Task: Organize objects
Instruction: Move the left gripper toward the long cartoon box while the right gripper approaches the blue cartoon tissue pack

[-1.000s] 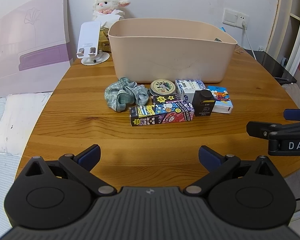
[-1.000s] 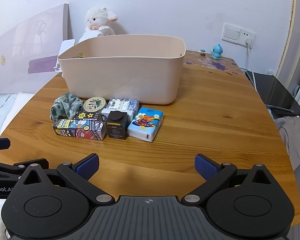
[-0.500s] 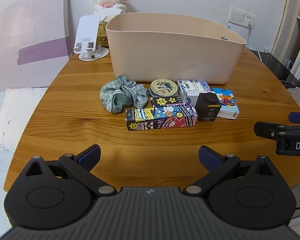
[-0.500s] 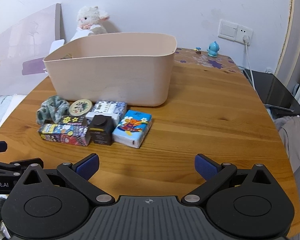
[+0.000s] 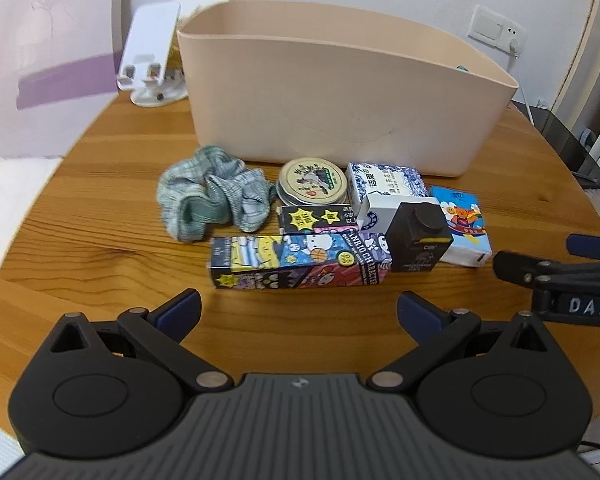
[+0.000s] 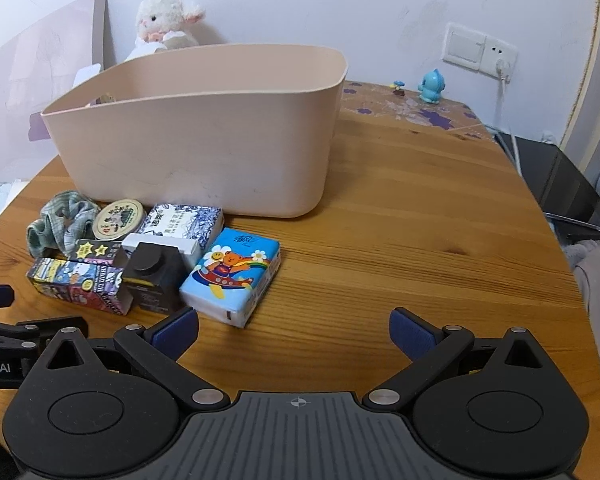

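A beige plastic bin (image 5: pixel 340 104) stands on the round wooden table (image 5: pixel 100 220). In front of it lie a green checked scrunchie (image 5: pixel 212 196), a round tin (image 5: pixel 312 180), a blue-white carton (image 5: pixel 384 184), a long cartoon box (image 5: pixel 300 262), a small black box (image 5: pixel 418 238) and a blue tissue pack (image 5: pixel 466 224). My left gripper (image 5: pixel 298 310) is open and empty, just short of the cartoon box. My right gripper (image 6: pixel 294 330) is open and empty, close to the tissue pack (image 6: pixel 232 276), with the bin (image 6: pixel 204 140) behind.
A white phone stand (image 5: pixel 150 60) and a plush lamb (image 6: pixel 164 16) sit behind the bin. A small blue figurine (image 6: pixel 430 86) stands at the far right by a wall socket (image 6: pixel 480 50). A black side surface (image 6: pixel 572 192) lies right of the table.
Both grippers have moved forward toward the row of objects, which now look larger and nearer. Both stay open. No object has moved.
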